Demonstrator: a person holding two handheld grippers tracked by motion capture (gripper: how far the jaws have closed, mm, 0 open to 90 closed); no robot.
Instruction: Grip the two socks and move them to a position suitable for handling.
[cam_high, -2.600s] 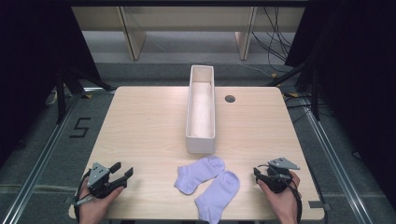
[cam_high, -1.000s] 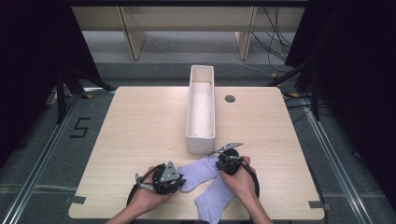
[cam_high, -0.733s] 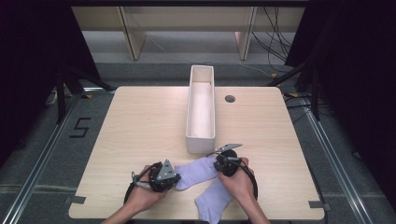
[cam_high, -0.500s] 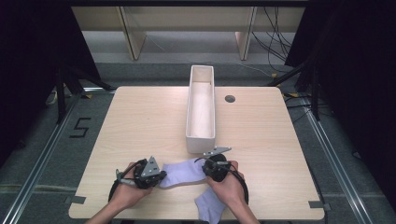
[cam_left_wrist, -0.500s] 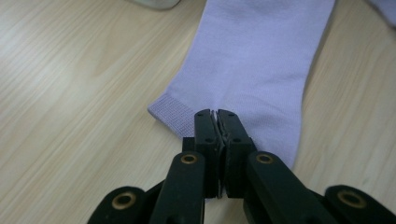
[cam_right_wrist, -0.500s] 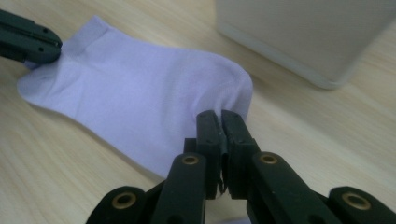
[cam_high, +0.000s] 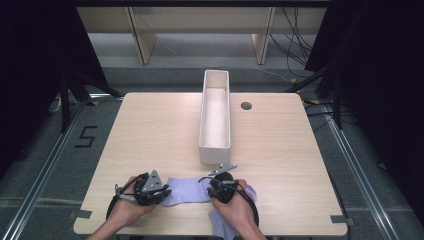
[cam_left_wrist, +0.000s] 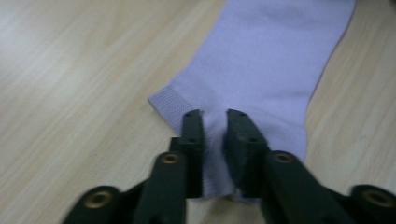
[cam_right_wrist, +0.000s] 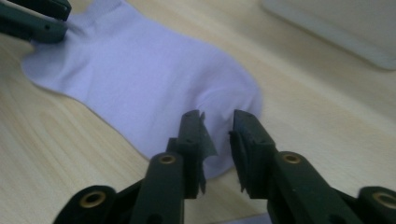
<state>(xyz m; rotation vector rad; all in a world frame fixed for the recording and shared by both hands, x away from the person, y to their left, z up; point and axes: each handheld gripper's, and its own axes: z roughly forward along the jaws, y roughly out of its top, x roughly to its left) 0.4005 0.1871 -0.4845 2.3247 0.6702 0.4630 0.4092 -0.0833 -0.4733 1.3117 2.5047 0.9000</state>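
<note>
A lavender sock (cam_high: 187, 191) lies stretched flat, left to right, near the table's front edge. My left gripper (cam_high: 167, 192) is at its ribbed cuff end. In the left gripper view the sock (cam_left_wrist: 266, 60) runs away from the gripper (cam_left_wrist: 215, 116); the jaws have just been opening and stand slightly apart over the cuff. My right gripper (cam_high: 211, 192) is at the toe end. In the right gripper view the gripper (cam_right_wrist: 217, 116) has also just been opening, and the toe of the sock (cam_right_wrist: 140, 74) lies in the gap. A second lavender sock (cam_high: 222, 227) lies partly under the right hand.
A long white bin (cam_high: 215, 152) stands in the middle of the wooden table (cam_high: 150, 130), just beyond the socks, and shows in the right gripper view (cam_right_wrist: 336, 23). A small dark hole (cam_high: 246, 105) sits in the tabletop right of the bin.
Both hands have shifted left and toward the front edge, drawing the upper sock out flat between them. Both grippers' jaws, shut on the sock before, now stand apart.
</note>
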